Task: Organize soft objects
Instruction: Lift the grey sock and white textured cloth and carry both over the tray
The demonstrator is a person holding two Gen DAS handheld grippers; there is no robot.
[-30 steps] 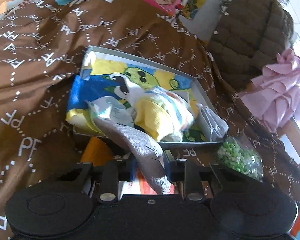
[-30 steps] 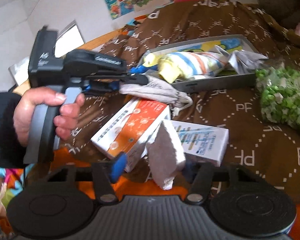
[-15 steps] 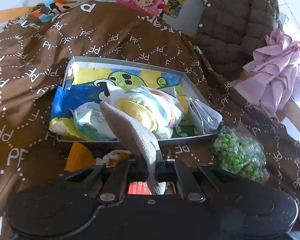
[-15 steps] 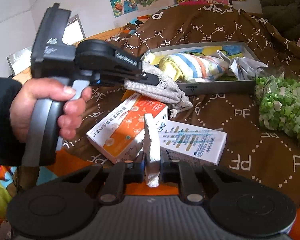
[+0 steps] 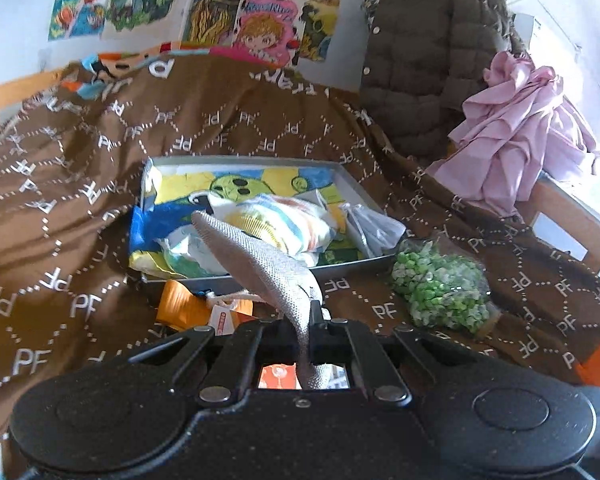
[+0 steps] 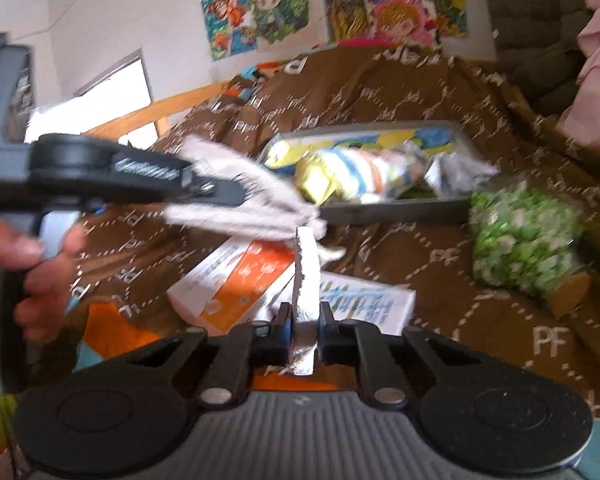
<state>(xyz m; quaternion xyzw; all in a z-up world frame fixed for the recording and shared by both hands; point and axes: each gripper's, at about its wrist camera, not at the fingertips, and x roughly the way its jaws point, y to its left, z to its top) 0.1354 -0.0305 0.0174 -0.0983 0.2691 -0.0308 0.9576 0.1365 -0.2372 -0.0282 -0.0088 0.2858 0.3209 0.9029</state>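
My left gripper (image 5: pixel 306 320) is shut on a grey woven cloth pouch (image 5: pixel 260 258) and holds it in the air in front of the grey tray (image 5: pixel 352 264). The pouch also shows in the right wrist view (image 6: pixel 240 204), hanging from the left gripper (image 6: pixel 240 196). My right gripper (image 6: pixel 304 320) is shut on a thin white sponge-like pad (image 6: pixel 306 264), held upright on its edge above the boxes. The tray (image 6: pixel 396 210) holds a cartoon towel (image 5: pixel 236 184), a striped cloth bundle (image 5: pixel 284 224) and a clear plastic bag (image 5: pixel 370 226).
A bag of green pellets (image 5: pixel 440 286) lies right of the tray on the brown blanket (image 5: pixel 60 240). An orange-and-white box (image 6: pixel 236 284) and a white-and-blue box (image 6: pixel 364 304) lie below the grippers. A brown jacket (image 5: pixel 432 52) and pink cloth (image 5: pixel 516 132) sit at the far right.
The left gripper has closed on the grey pouch and lifted it. The right gripper has closed on the white pad, turned it on edge and raised it. Both views are higher now.
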